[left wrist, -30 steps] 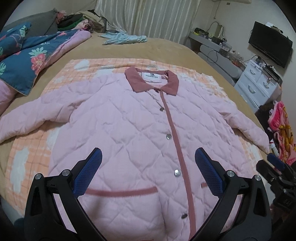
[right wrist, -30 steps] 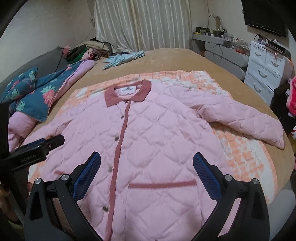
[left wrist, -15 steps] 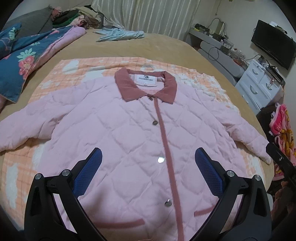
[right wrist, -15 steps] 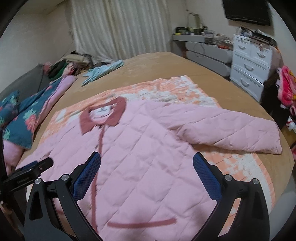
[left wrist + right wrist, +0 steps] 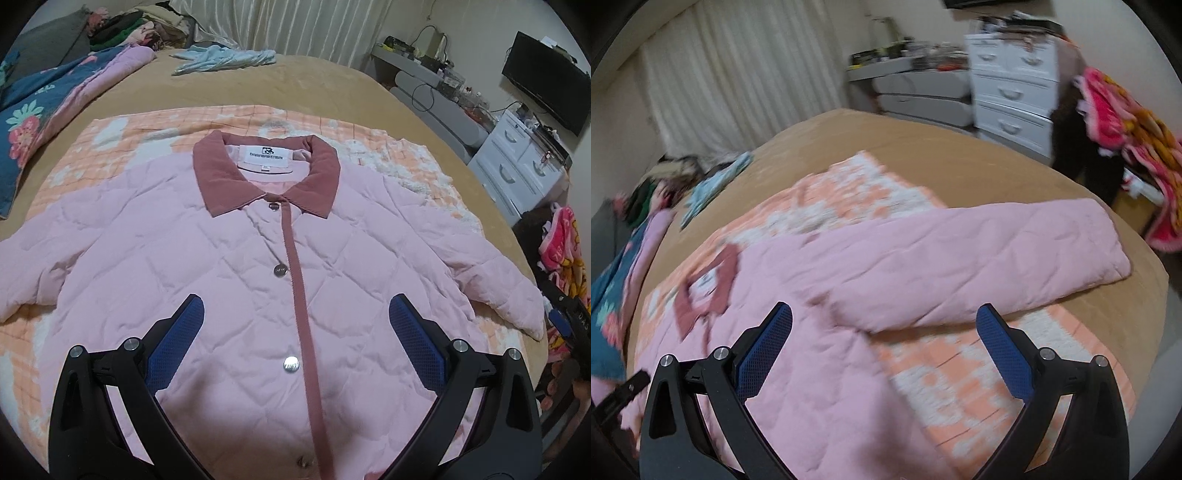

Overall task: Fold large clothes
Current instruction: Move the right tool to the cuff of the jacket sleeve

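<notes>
On the bed [image 5: 332, 88], jacket [image 5: 221, 258] beneath both gaping grippers.

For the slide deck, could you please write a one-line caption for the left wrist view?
Open left tool above a buttoned pink quilted jacket spread on an orange checked blanket.

A tan bed [image 5: 332, 92] carries an orange-and-white checked blanket [image 5: 122, 140]; a pale blue garment [image 5: 221, 61] lies near the far edge; a floral quilt [image 5: 40, 107] is heaped on the left, below piled clothes [image 5: 122, 27]; curtains [image 5: 288, 26] hang behind; white drawers [image 5: 1012, 99] stand right, under a television [image 5: 543, 81].
</notes>
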